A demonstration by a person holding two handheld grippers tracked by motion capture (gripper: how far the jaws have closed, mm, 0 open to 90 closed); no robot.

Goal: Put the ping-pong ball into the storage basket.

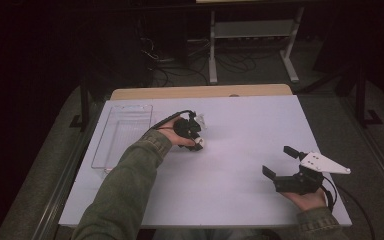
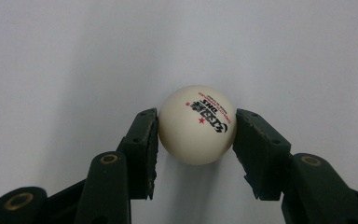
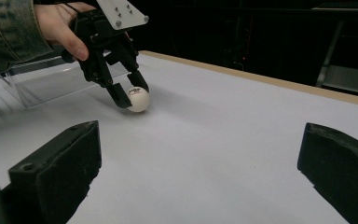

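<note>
The left gripper [image 2: 196,133] pinches a white ball [image 2: 197,125] resting on the white table [image 1: 240,130]. A clear tray [image 1: 122,135] lies at nine o'clock from it. The right gripper [image 1: 280,161], at four o'clock, well apart, holds its jaws spread with nothing between them.

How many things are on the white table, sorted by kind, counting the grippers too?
Ping-pong ball: 1, white, clamped by the left gripper
Clear plastic tray: 1
Grippers: 2, the left one and the right gripper, whose jaws stand apart with nothing between them
Total: 4
</note>
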